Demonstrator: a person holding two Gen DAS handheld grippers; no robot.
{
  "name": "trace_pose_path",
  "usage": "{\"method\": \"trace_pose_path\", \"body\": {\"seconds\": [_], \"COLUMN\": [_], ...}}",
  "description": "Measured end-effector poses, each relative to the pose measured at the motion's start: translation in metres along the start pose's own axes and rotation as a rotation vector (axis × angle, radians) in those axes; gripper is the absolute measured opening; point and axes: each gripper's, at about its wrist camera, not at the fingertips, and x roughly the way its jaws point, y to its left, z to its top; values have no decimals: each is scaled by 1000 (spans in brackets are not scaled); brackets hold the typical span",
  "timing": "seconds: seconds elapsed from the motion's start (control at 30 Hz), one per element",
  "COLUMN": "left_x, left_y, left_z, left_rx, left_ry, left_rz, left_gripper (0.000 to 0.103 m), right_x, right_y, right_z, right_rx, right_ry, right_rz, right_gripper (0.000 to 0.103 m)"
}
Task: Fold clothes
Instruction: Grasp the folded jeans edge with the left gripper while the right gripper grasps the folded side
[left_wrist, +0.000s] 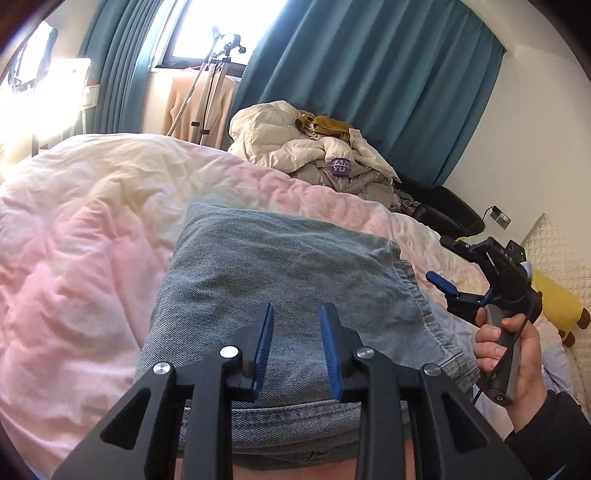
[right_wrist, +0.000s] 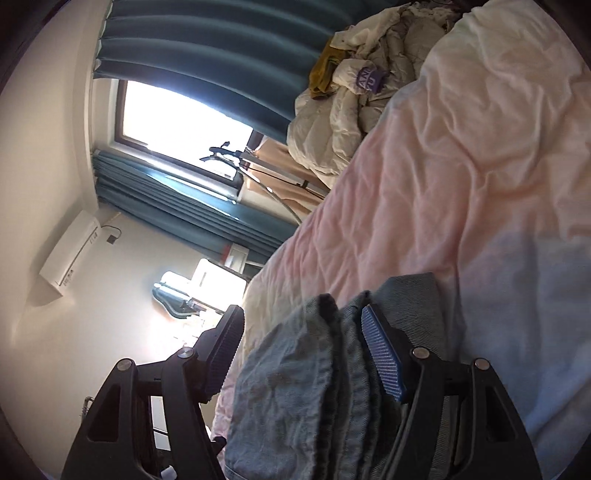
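Observation:
Folded blue jeans (left_wrist: 277, 258) lie on a pink and cream duvet (left_wrist: 74, 240). My left gripper (left_wrist: 297, 310) hovers over their near part. Its blue pads stand a little apart, only the denim surface shows in the gap, and nothing is gripped. A hand holds my right gripper (left_wrist: 439, 258) at the jeans' right edge, open. In the rolled right wrist view the stacked denim layers (right_wrist: 288, 387) sit between the wide jaws of the right gripper (right_wrist: 301, 314). One pad lies close to the cloth and the other stands clear of it.
A heap of cream padded jackets with a mustard garment (left_wrist: 306, 147) sits at the bed's far side, a black chair (left_wrist: 450, 210) beside it. A yellow plush toy (left_wrist: 557, 302) lies by the quilted headboard. Teal curtains (left_wrist: 369, 74) and a garment steamer stand (left_wrist: 210, 81) are behind.

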Motion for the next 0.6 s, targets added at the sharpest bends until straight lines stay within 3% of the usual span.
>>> {"method": "trace_pose_path", "body": {"seconds": [0.23,0.3,0.33,0.4,0.6], "left_x": [0,2,5,7,9], "left_y": [-5,-12,-17,-27,-33], "left_z": [-5,-7,-8,-12,-18], "left_rx": [29,70,115,184,203], "left_ry": [21,46,66,70,105], "left_rz": [1,-6,-13,8,-25], "left_gripper": [27,27,27,27,27], "right_x": [-10,-12,-14,-18,-28], "right_y": [12,13,14,17,23], "right_z": [-30,-42,-47,-55,-77], "right_rx": [-66,-77,-82,-87,-88], "right_ry": [93,133,150,167,174], "right_rz": [-160,-208,-232,-271,-346], "right_gripper": [66,47,43,40,40]}}
